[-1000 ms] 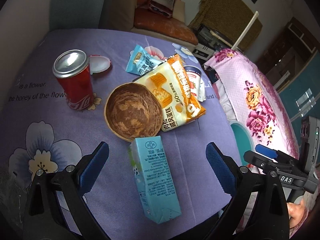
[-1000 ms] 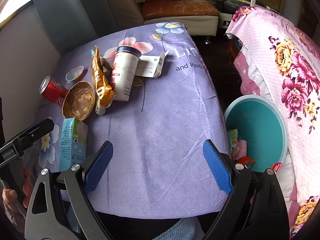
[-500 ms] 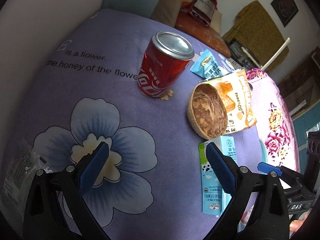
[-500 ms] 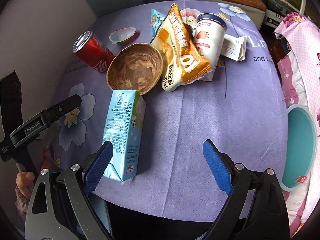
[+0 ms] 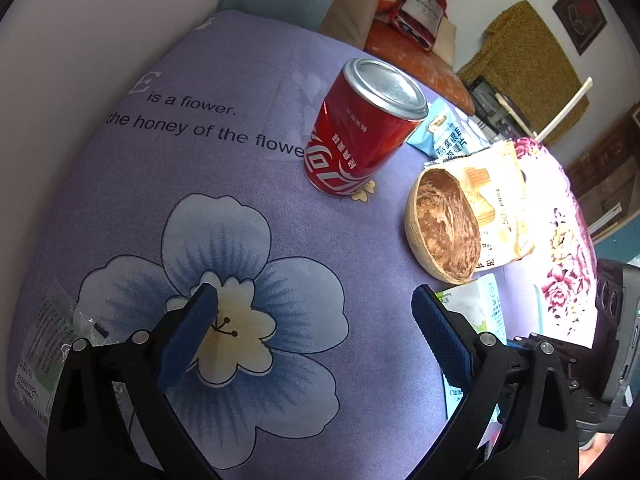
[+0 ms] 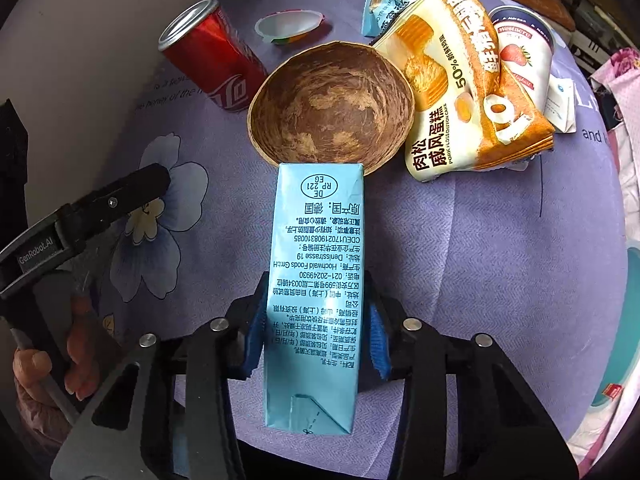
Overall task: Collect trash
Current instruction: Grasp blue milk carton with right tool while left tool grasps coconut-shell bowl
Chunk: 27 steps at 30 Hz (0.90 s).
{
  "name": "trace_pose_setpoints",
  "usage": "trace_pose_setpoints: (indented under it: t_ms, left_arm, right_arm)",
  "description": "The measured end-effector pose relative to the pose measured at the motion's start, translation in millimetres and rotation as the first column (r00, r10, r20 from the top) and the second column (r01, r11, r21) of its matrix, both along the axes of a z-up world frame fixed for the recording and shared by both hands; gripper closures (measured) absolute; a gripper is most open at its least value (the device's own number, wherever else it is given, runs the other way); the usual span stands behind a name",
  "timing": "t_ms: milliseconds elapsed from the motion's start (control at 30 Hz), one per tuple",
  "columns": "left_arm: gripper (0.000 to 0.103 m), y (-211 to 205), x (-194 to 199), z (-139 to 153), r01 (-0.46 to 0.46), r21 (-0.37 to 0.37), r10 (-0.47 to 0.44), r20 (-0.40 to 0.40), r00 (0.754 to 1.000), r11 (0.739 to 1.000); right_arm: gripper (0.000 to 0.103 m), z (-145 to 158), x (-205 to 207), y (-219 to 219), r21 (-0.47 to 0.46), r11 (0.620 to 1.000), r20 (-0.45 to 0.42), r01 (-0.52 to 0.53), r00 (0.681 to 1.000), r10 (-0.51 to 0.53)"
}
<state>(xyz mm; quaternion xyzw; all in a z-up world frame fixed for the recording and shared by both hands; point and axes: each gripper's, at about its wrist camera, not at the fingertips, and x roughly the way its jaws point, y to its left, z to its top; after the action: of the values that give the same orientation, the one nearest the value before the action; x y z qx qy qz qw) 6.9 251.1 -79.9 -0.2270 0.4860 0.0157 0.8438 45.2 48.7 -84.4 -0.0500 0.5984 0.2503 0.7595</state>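
My right gripper (image 6: 316,332) is shut on a light blue milk carton (image 6: 316,272) that lies on the purple flowered tablecloth (image 6: 460,248); its blue pads press both long sides. The carton's far end touches a brown coconut-shell bowl (image 6: 332,108). The carton also shows at the right of the left wrist view (image 5: 480,312). My left gripper (image 5: 316,320) is open and empty over the blue flower print, short of a red cola can (image 5: 360,136). An orange snack bag (image 6: 460,80), a strawberry cup (image 6: 524,48) and a small blue packet (image 6: 380,0) lie behind the bowl.
A teal trash bin (image 6: 628,340) stands on the floor right of the table. A clear wrapper (image 5: 44,344) lies at the table's left edge. A white plastic lid (image 6: 288,26) and a white carton scrap (image 6: 560,104) lie farther back. A sofa (image 5: 412,48) stands beyond.
My right gripper swung left from the bin side, moved onto the milk carton and closed on it. My left gripper swung left off the carton toward the cola can and flower print.
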Motion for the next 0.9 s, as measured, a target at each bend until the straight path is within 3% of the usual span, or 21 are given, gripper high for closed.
trace_pose_setpoints:
  t_ms: [100,333,467,767,800,900]
  left_arm:
    - [0.006,-12,8,-1,0.022,-0.001,-0.022,-0.001,1.0,1.0]
    - [0.006,-40,31,-1,0.052,-0.007,-0.052,0.011,0.999,0.999]
    - [0.008,-64,47,1,0.075,0.052,-0.077,0.024,0.997,0.996]
    - [0.035,-97,77,-12,0.094,0.156,-0.092,-0.019,0.996,0.983]
    - [0.041,-99,81,-14,0.092,0.173,-0.089,-0.023,0.996,0.981]
    - [0.078,-105,86,-12,0.106,0.203,-0.103,-0.026,0.994,0.973]
  right_arm:
    - [0.067,4,0,-13,0.001,1.0,0.027,0.01,1.0,-0.01]
    - [0.067,12,13,-69,-0.004,0.99,0.065,0.138,0.988,-0.137]
    - [0.067,14,18,-96,0.003,0.98,0.081,0.198,0.977,-0.198]
    - [0.067,14,28,-129,0.023,0.965,0.102,0.263,0.959,-0.264]
    - [0.067,14,28,-132,0.025,0.964,0.104,0.266,0.958,-0.267]
    - [0.067,14,32,-142,0.034,0.96,0.109,0.277,0.954,-0.279]
